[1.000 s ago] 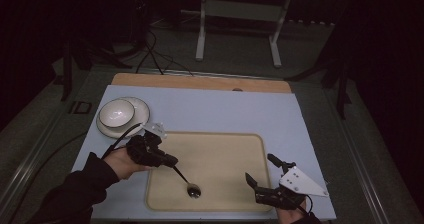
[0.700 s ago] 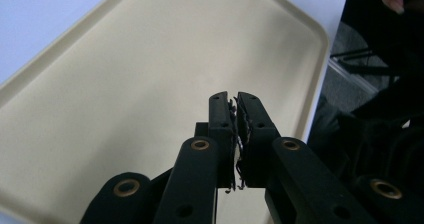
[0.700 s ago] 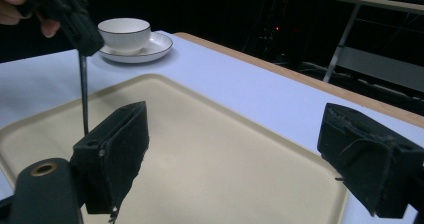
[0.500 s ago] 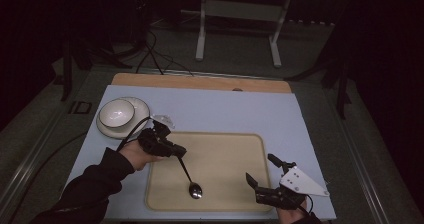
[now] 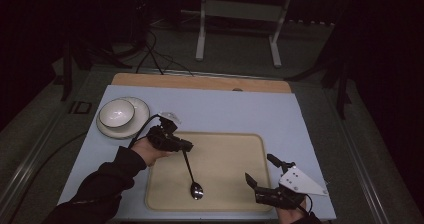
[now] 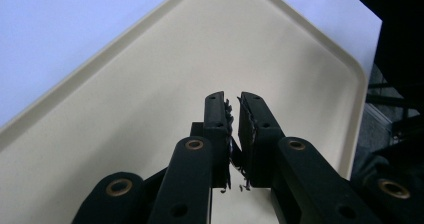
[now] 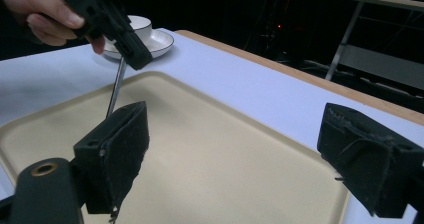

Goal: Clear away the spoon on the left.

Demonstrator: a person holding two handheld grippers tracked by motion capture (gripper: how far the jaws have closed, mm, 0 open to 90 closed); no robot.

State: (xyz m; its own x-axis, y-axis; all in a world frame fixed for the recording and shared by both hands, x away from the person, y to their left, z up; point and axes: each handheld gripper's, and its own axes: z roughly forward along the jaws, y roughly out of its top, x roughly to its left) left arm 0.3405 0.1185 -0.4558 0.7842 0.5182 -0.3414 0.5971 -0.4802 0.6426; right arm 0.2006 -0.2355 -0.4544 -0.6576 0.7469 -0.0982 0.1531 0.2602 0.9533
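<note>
High view has the left gripper at the tray's near-left part, its jaws clenched on the top of a spoon's handle; the left gripper view shows the two pads nearly together with only a thin sliver between them, and the right gripper view shows the handle running down from those jaws toward the tray. The spoon slants from the grip down to its bowl end, which lies on the tray near its front edge, so it is grasped but, as far as I can judge, not yet lifted clear. The right gripper rests at the tray's near-right corner, jaws spread wide and empty. A bowl on a plate sits well apart at the table's far left. My reading is that the spoon is bound for that bowl or plate: the grasp is done, while lifting, carrying and setting down are all left. Against the earlier frames, the left hand has shifted a little to the right and away from the bowl, the handle now stands steeper, and the spoon's bowl end has stayed in much the same place on the tray. The right gripper has not moved.
</note>
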